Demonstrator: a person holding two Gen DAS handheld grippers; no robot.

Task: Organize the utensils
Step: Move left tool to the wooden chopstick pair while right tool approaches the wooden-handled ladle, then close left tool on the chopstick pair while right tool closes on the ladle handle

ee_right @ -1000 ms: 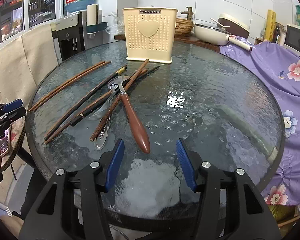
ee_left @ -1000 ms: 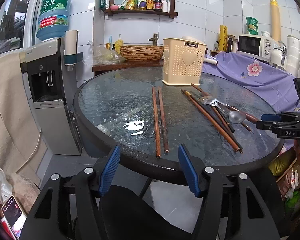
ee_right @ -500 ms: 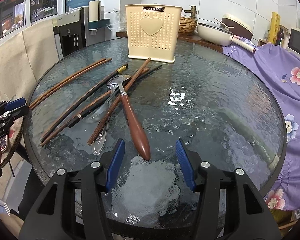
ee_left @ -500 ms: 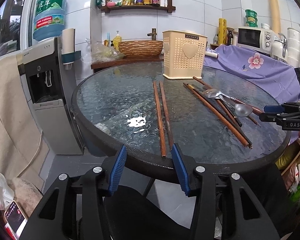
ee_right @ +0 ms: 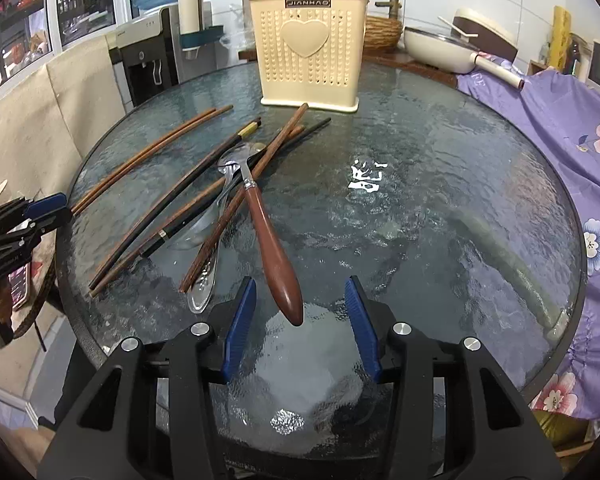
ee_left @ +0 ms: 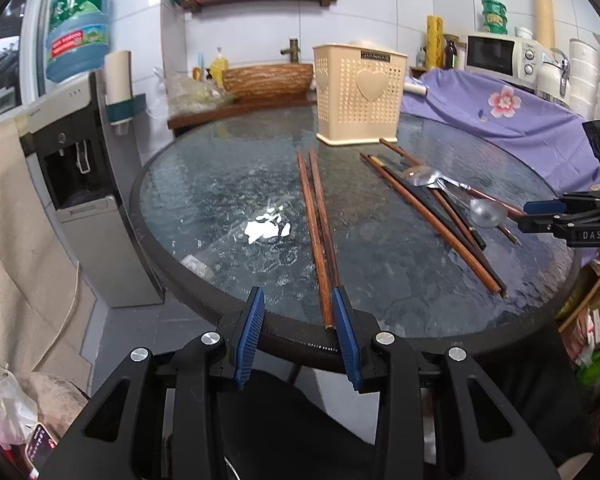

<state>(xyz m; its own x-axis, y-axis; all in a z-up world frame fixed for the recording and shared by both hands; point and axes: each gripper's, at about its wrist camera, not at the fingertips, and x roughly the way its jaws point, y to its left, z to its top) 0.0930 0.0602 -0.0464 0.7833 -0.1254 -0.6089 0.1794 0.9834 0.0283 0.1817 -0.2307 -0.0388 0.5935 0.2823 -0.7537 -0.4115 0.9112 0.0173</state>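
Table (ee_left: 204,208) first: round, rippled glass with a dark rim, and nearly everything to be sorted lies on it. Toward its far side stands the cream holder (ee_left: 360,96) with the heart on its front, upright, open at the top and apparently still without any utensil in it, so the sorting looks barely begun. A jumble of chopsticks (ee_right: 172,204), dark and reddish, lies crossed in front of the holder with two spoons tangled in it, one all metal (ee_right: 206,276) and one with a wooden handle (ee_right: 274,256). Set apart from that heap is a pair of reddish chopsticks (ee_left: 318,224), side by side, their near ends at the table's rim. The left gripper (ee_left: 298,330) is closing around those ends; the right-hand pad looks to be at the sticks, the left-hand pad is clear of them, so nothing is gripped yet. To do this well, both sticks should be squared between the pads before the squeeze finishes, or one may roll free on the slick glass. The right gripper (ee_right: 302,322) is also closing, its jaws about half wide, with the tip of the wooden handle just between them and touching neither pad. A grip slightly further up the handle would probably steady the lift, and drawing it straight back should avoid dragging the chopstick lying across its neck
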